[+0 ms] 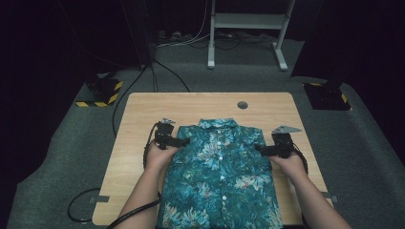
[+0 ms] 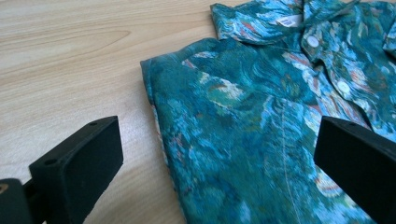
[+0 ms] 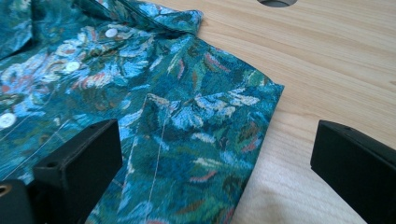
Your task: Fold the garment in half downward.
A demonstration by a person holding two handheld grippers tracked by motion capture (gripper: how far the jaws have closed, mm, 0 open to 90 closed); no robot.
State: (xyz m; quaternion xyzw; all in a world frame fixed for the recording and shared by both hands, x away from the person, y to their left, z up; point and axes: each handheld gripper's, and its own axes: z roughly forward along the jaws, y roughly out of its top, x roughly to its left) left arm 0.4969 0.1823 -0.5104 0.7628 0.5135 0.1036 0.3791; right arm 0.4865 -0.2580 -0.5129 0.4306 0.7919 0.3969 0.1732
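No legible text anywhere; white neck label (image 2: 286,21) on shirt (image 2: 261,140) unreadable.

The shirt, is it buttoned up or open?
Buttoned up. The shirt lies flat on the table with its front closed, a row of white buttons running down the middle and the collar on top.

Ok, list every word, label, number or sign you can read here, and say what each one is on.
No text can be read.
Neck label inside the shirt collar: white, print too blurred to read.
Yellow-and-black hazard stripes on the floor plates: a warning marking, no words.
Table, left gripper and right gripper: no writing seen.
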